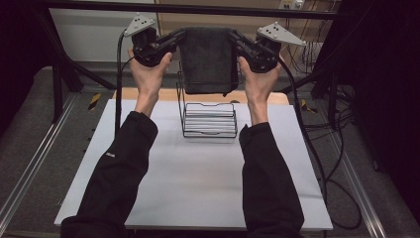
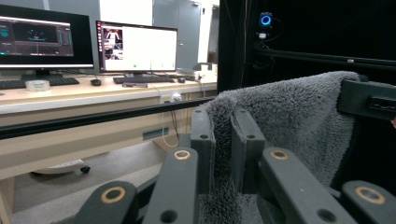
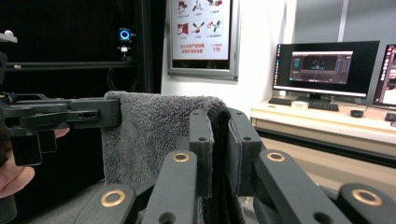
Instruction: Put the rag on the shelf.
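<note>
**Grey towel held up by both grippers above wire rack**

A dark grey fleecy towel (image 1: 207, 59) is held stretched in the air at the far side of the table, directly above a black wire rack (image 1: 208, 119). Its upper left corner is clamped by the left gripper (image 1: 178, 38), its upper right corner by the right gripper (image 1: 235, 38). Both grippers are seen clenched on the fabric: in the left gripper view the towel (image 2: 289, 116) is pinched between the two black jaws of the left gripper (image 2: 223, 140), and in the right gripper view the towel (image 3: 149, 126) is pinched the same way by the right gripper (image 3: 219, 140). The towel's top edge is kept roughly level between the two grips; the rest hangs down, folded, with its lower edge just above the rack's upright frame. Whether cloth and rack touch cannot be told.

The rack is placed on a white table board (image 1: 198, 188), at the far middle. Both forearms in black sleeves (image 1: 119, 173) are extended from the near edge. Desks with lit monitors (image 2: 135, 46) are seen in the background, and a wall poster (image 3: 201, 32) as well.
</note>
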### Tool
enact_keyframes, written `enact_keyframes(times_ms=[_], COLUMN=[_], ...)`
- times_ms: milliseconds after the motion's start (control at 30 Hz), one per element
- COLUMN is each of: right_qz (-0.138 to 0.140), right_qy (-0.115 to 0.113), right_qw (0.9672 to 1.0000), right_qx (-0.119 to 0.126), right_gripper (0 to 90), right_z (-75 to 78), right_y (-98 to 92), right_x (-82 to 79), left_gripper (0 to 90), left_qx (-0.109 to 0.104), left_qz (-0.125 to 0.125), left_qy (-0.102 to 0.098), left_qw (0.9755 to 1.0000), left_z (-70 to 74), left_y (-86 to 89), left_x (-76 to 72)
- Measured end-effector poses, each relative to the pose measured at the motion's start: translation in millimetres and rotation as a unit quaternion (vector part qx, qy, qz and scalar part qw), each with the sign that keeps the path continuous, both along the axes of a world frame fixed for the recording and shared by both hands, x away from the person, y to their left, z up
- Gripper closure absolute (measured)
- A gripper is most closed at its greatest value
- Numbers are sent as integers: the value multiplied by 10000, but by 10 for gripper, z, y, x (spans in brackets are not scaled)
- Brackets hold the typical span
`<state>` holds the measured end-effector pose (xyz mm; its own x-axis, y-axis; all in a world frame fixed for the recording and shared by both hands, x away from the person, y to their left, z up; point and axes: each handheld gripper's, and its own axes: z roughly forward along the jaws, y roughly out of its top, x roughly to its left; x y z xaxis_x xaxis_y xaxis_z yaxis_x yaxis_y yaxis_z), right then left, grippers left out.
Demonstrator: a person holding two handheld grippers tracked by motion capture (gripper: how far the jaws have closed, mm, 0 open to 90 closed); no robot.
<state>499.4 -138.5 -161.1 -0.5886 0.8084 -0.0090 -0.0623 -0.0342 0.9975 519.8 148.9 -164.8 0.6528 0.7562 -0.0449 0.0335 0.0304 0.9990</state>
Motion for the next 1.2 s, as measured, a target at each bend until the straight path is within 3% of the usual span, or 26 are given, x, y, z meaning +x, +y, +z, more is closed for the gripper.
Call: enact_keyframes(times_ms=[167, 500, 900, 1200], right_qz=[21, 79, 156, 200], right_qy=[97, 292, 340, 326], right_qw=[10000, 9995, 9991, 9985], right_qx=[4, -61, -174, -390], right_gripper=[824, 823, 822, 822], right_z=[-93, -274, -370, -414], right_y=[4, -18, -76, -101], right_x=[-11, -10, -116, -208], left_gripper=[808, 807, 807, 807], left_qx=[150, 221, 425, 531], left_qz=[-83, -228, -370, -443], left_qy=[35, 145, 185, 206], left_qw=[9998, 9994, 9982, 9974], left_z=[-76, -242, -296, -365], left_y=[32, 55, 46, 44], left_x=[-48, -87, -216, -292])
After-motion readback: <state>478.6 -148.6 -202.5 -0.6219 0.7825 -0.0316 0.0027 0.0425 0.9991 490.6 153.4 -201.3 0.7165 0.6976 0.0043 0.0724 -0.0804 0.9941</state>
